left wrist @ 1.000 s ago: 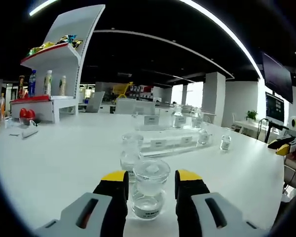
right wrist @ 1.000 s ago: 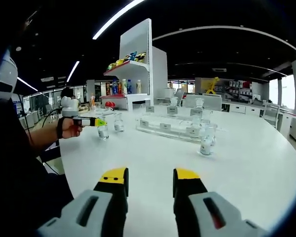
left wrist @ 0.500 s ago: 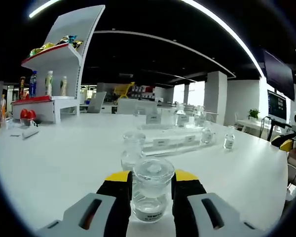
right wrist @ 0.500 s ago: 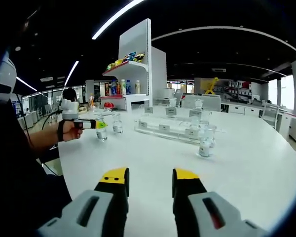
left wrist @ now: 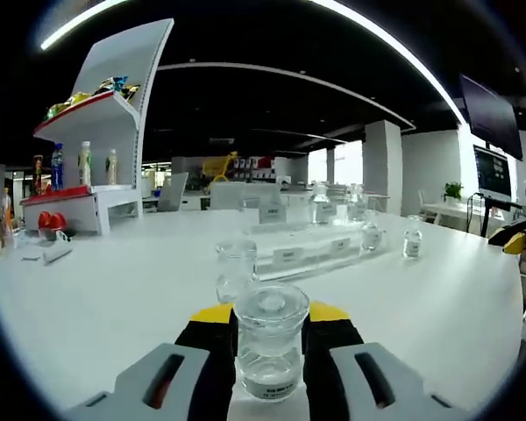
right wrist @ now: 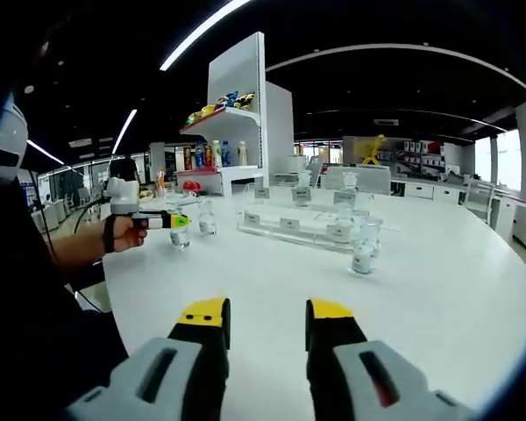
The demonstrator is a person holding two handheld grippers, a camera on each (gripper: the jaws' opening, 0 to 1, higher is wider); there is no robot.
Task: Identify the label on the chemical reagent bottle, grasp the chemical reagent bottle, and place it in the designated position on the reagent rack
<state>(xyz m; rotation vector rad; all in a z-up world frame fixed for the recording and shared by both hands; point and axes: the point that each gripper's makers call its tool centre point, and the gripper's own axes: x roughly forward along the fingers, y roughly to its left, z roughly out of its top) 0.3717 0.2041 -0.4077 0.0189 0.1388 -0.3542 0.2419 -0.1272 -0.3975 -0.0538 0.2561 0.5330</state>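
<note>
The left gripper [left wrist: 269, 338] is clenched on a clear glass reagent bottle [left wrist: 269, 346], its yellow-tipped jaws pressed against both sides of the body; the bottle stands upright between them with its round glass stopper on top and a small white label low on its front, the print too small to read; whether its base rests on the white table [left wrist: 114, 298] or hangs just above it I cannot tell. Just beyond it stands a second glass bottle [left wrist: 236, 268], apart from the held one; farther back lies the clear reagent rack [left wrist: 302, 250], with label cards along its front and several bottles on and beside it; two small bottles [left wrist: 411, 243] stand near its far end.

In the right gripper view the right gripper [right wrist: 265, 338] is released, jaws apart over bare tabletop with nothing between them; well ahead, a small bottle [right wrist: 361, 255] stands just in front of the rack; at the left a person's hand [right wrist: 125, 233] holds the left gripper at the table edge. A white display shelf [right wrist: 238, 114] with coloured drink bottles rises behind.
</note>
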